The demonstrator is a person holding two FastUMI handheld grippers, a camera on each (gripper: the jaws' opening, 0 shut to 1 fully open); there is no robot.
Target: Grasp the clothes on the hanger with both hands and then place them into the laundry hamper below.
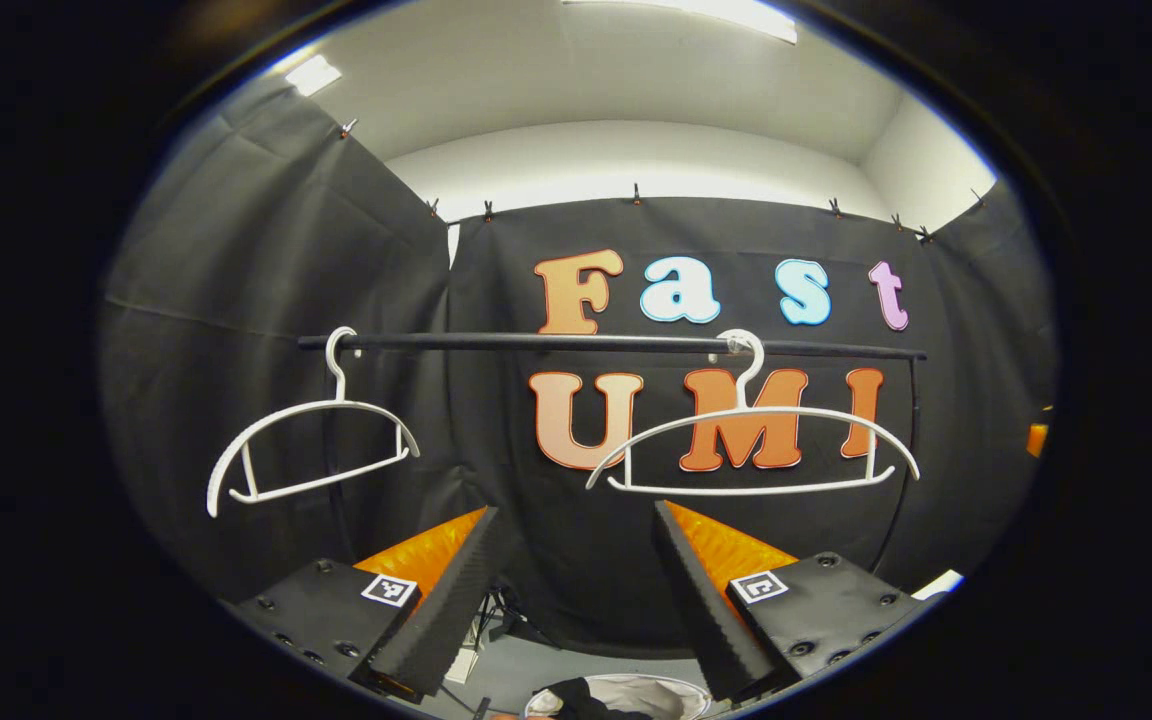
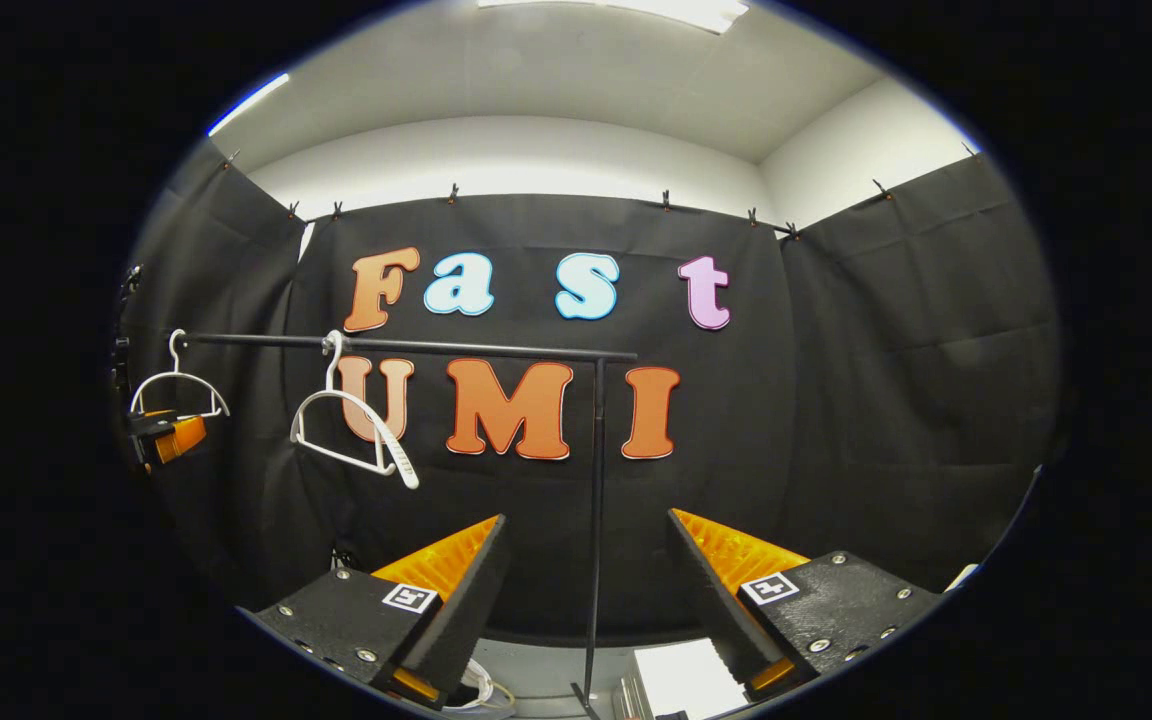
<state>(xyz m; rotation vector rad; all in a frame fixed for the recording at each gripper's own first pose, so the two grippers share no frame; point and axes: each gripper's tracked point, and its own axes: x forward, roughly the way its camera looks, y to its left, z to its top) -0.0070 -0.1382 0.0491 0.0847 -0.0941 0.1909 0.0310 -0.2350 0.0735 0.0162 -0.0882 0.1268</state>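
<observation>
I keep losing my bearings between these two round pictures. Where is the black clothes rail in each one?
Left gripper view: the clothes rail runs level across the middle, a white hanger at its left end.
Right gripper view: the rail sits left of centre.
Shared landmark: the other white hanger on the rail.

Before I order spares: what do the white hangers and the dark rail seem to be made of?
The two white curved hangers look like moulded plastic with a smooth, slightly glossy finish: uniform colour, rounded one-piece shape. The thin dark horizontal rail looks like painted or coated metal tube, straight and slender with a faint sheen, though the look leaves that open.
</observation>
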